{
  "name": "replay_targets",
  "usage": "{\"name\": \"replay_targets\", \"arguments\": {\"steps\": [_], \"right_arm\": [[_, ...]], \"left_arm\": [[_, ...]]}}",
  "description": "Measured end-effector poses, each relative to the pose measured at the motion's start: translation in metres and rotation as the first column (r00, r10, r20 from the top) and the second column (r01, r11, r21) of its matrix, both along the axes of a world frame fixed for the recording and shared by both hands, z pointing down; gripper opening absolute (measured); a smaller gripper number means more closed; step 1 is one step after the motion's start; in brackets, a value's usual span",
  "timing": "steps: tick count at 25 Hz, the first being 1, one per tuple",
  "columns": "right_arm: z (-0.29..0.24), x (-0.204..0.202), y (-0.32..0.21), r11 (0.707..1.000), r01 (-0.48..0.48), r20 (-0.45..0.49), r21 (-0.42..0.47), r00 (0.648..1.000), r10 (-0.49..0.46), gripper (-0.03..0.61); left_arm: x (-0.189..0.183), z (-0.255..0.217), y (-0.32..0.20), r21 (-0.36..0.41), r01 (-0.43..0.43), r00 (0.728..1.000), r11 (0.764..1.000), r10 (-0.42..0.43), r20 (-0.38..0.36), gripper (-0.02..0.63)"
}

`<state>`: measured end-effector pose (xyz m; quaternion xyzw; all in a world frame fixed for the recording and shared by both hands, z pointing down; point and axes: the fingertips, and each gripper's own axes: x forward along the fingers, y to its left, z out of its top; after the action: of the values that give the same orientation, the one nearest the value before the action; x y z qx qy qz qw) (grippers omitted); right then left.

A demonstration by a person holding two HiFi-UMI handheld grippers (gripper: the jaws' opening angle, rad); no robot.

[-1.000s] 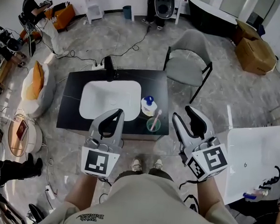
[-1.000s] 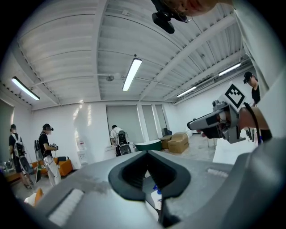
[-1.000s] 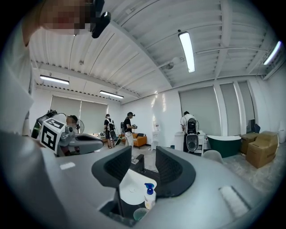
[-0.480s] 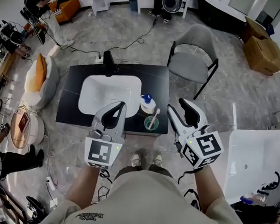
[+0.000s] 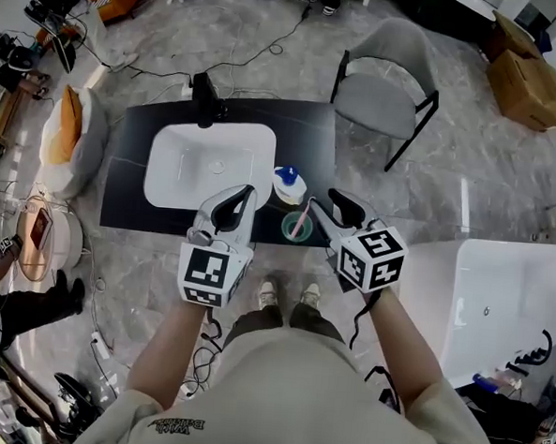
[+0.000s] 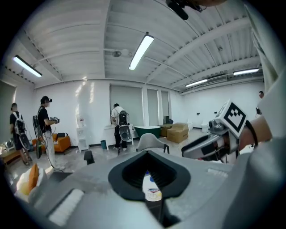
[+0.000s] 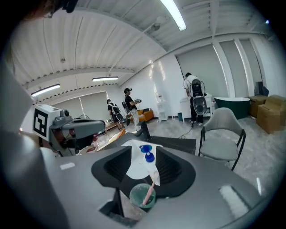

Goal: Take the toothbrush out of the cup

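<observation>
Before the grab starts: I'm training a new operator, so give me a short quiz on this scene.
1. True or false: the pink toothbrush lies outside the green cup.
2. The jaws of the right gripper are: A) apart and empty B) shut on the toothbrush C) shut on the cup
3. What blue-capped thing stands between the cup and the basin?
Key: 1 false; 2 A; 3 a bottle.

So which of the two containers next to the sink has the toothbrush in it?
The green cup, at the counter's front edge; a pink toothbrush leans in it. The blue-capped white bottle behind it holds none.
</observation>
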<state>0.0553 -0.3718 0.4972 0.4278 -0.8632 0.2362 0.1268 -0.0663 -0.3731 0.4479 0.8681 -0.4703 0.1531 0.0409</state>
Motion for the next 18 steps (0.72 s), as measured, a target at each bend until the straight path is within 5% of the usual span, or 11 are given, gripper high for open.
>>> {"name": "replay_targets", "arguments": {"steps": [10,18], "right_arm": [[0.112,-0.002,0.009,0.972,0.007,-0.059,-0.233,0.998,-0.021,0.162],[0.15,-0.009,-0.002,0.957,0.012,-0.071,-0.289,0.997,-0.034,0.106]], "left_arm": [[-0.001,0.088,-0.001,-0.19,0.022,1.0,0.982,-0.026,-0.015,0.002],[-0.006,0.128,0.005,-0.264,0.025,1.0,0.964,-0.027,-0.004,0.002]]}}
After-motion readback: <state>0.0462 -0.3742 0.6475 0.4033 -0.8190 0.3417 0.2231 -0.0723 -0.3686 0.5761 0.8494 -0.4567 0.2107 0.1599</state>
